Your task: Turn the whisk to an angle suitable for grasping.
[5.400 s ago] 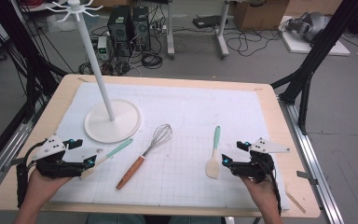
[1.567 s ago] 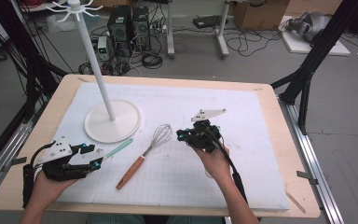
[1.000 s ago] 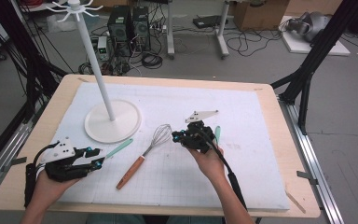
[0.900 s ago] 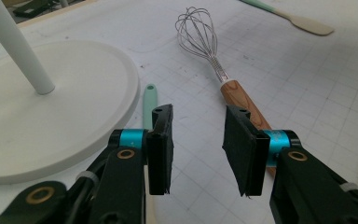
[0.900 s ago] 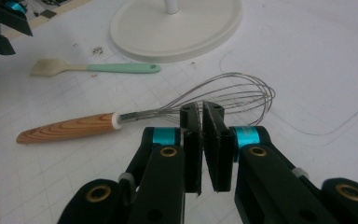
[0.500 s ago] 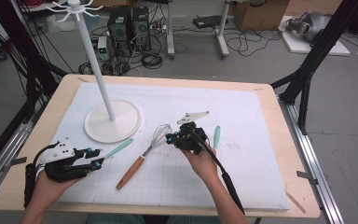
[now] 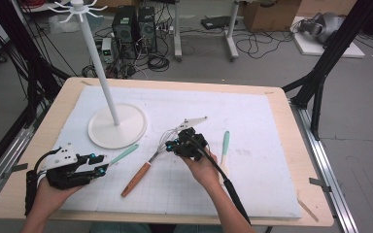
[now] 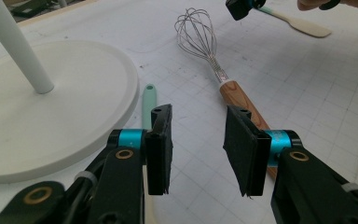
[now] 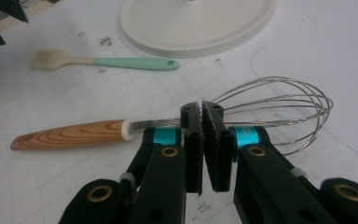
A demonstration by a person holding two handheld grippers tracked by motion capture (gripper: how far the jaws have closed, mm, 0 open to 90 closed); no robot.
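Forearms in from the near edge of the table, one to each side. Nearest, at the left corner of the white mat, left gripper resting low, jaws parted about halfway with nothing between them, aimed toward the middle of the mat. Just ahead of it, a brush with a mint handle, lying flat. Next out, whisk flat on the mat near its middle, long axis slanting from wooden handle at near left to wire head at far right. Right gripper directly over the neck where the wires gather, pads drawn almost together; from its own camera, right gripper tips level with the stem, whisk lying square across them, handle to one side and wire loops to the other, no clear sign of anything pinched. Right hand plainly the nearer one; likely a matter of opening and dropping over the neck from there. Handle light brown with dark grain, white collar, thin bright wires in a slim balloon. Beside the right hand, a spatula with a mint handle. Farthest, round white base of a hook stand, pole upright.
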